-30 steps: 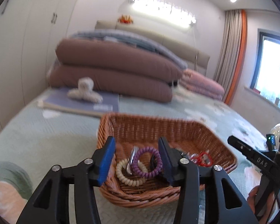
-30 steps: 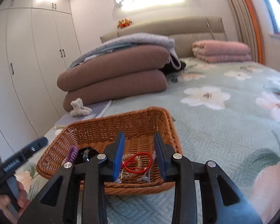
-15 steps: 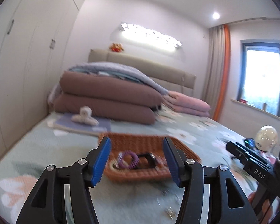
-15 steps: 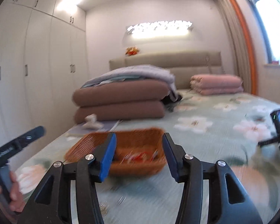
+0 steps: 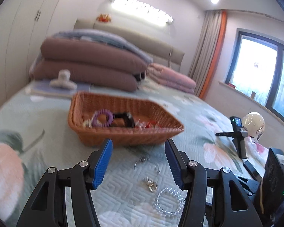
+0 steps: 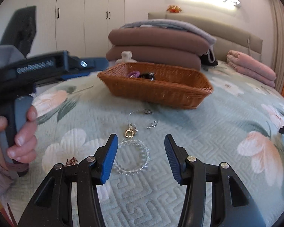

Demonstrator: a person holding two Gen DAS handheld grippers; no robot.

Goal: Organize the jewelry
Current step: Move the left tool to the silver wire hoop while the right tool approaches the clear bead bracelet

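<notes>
A brown wicker basket point(image 5: 123, 132) point(image 6: 155, 89) sits on the flowered bed cover and holds a purple spiral hair tie point(image 5: 102, 118), a black piece point(image 5: 123, 120) and something red point(image 5: 151, 125). On the cover in front of it lie a clear bead bracelet point(image 5: 168, 201) point(image 6: 131, 157), a gold clasp piece point(image 5: 151, 185) point(image 6: 129, 132) and thin silver hoops point(image 5: 142, 160) point(image 6: 151, 124). My left gripper point(image 5: 138, 141) is open and empty, short of the basket. My right gripper point(image 6: 141, 137) is open and empty, low over the bracelet, which lies by its left finger.
A hand point(image 6: 22, 132) holds the left gripper point(image 6: 96, 67) at the left of the right wrist view. Folded brown quilts point(image 5: 89, 66), a pink blanket point(image 5: 172, 75) and a plush toy point(image 5: 62, 79) lie behind the basket. A camera stand point(image 5: 236, 132), a helmet point(image 5: 253, 123) and a black box point(image 5: 276, 170) stand at the right.
Both grippers drew back out of the basket and opened wider. The red piece stayed in the basket. The loose bracelet, clasp and hoops on the cover came into view.
</notes>
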